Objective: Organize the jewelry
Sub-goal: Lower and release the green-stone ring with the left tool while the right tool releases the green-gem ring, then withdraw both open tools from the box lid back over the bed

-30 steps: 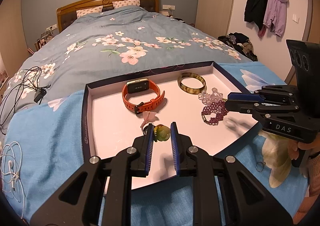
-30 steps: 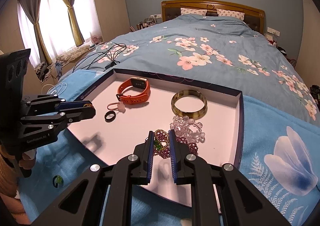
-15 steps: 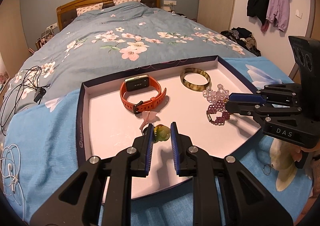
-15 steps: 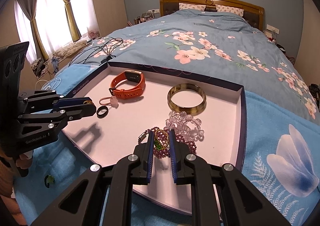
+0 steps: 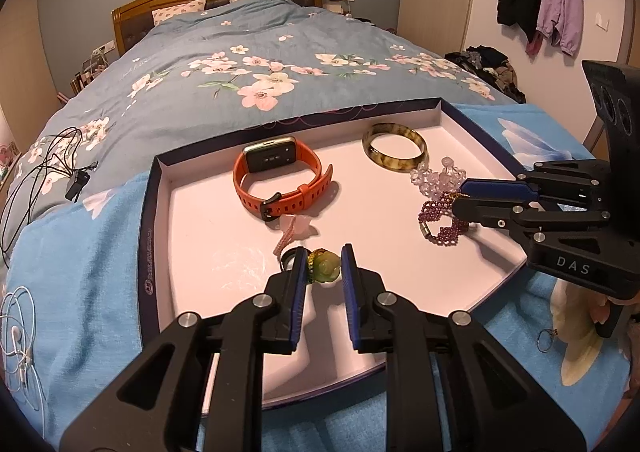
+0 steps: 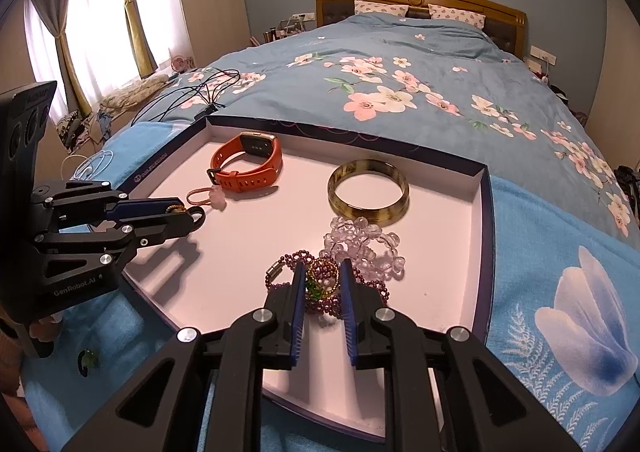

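A shallow tray (image 5: pixel 146 236) with a pink floor and dark rim lies on the bed. It holds an orange smartwatch (image 5: pixel 280 179), an amber bangle (image 5: pixel 394 149), a clear crystal bracelet (image 5: pixel 436 177), a purple bead bracelet (image 5: pixel 436 219), a pink charm (image 5: pixel 298 226) and a black ring (image 6: pixel 199 216). My left gripper (image 5: pixel 323 268) is shut on a green pendant (image 5: pixel 326 270) low over the tray's near side, beside the black ring. My right gripper (image 6: pixel 322 280) is opening its jaws around a gold bead piece (image 6: pixel 322 278) that rests on the purple bead bracelet (image 6: pixel 372 286).
The tray rim (image 6: pixel 486 252) stands up on all sides. A small metal ring (image 5: pixel 546 340) and a green item (image 6: pixel 88 360) lie on the blue towel outside the tray. Black cables (image 5: pixel 44 171) and white earphones (image 5: pixel 16 332) lie to the left.
My left gripper has come a little further over the tray with the green pendant, toward the black ring. The right gripper's jaws have widened slightly around the gold bead piece.
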The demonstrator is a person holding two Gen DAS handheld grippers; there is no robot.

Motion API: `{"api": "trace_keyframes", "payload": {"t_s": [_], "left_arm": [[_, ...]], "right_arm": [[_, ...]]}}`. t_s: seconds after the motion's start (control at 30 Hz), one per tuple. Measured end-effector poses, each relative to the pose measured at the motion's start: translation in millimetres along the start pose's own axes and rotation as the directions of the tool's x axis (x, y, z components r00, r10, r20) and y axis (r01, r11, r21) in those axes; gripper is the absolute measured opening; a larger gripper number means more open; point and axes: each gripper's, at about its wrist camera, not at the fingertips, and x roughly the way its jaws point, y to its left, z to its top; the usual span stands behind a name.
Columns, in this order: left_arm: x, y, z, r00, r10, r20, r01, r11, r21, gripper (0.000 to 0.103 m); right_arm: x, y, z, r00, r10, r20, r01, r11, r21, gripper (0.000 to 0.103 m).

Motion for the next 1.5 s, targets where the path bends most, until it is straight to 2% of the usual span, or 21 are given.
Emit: {"api": "trace_keyframes", "payload": {"t_s": [0.17,0.27,0.37,0.47,0.57,0.73,1.03,1.17,1.5], "left_arm": [[-0.2,0.7,-0.1,1.000,0.003,0.004,-0.003,1.000,-0.007,0.018],[-1.6,1.7,-0.2,1.000,0.006,0.009,-0.006,1.000,-0.015,0.026],[-7.1,0.5,-0.8,0.999,0.022,0.023,-0.022,1.000,-0.011,0.038],[-17.2,-1.3,-1.9,0.998,0.033,0.048,-0.033,0.999,-0.006,0.046],[-28.5,-0.7,-2.4,0.997,0.038,0.065,-0.037,0.999,-0.008,0.049],[-49.9,0.3,-7.9,0.993,0.059,0.101,-0.058,0.998,-0.013,0.063],[-93.9,6.0,-29.6,0.984,0.067,0.163,-0.063,0.997,-0.034,0.071],[-107.3,2.8,-44.7,0.985,0.056,0.165,-0.055,0.998,-0.009,0.072],[-118.1,-22.4,-85.5,0.994,-0.001,0.109,-0.008,0.996,0.085,0.072]], "right_arm": [[-0.7,-0.9,0.0,1.000,-0.006,0.005,0.006,1.000,0.004,0.020],[-2.1,-2.5,0.0,1.000,-0.005,0.010,0.004,1.000,0.014,0.021],[-5.3,-3.8,-0.2,1.000,-0.004,0.018,0.004,1.000,0.023,0.025],[-11.5,-5.2,0.2,0.999,-0.008,0.034,0.007,0.999,0.035,0.039],[-20.4,-6.2,-0.5,0.999,-0.008,0.054,0.005,0.999,0.043,0.039],[-35.7,-6.5,-3.8,0.997,-0.002,0.080,-0.002,0.999,0.054,0.046],[-73.4,-3.2,-19.6,0.992,0.011,0.124,-0.019,0.998,0.062,0.052],[-86.0,-1.2,-32.2,0.991,0.010,0.132,-0.018,0.998,0.064,0.054],[-83.3,17.7,-77.7,1.000,0.009,0.029,-0.009,1.000,0.016,0.054]]}}
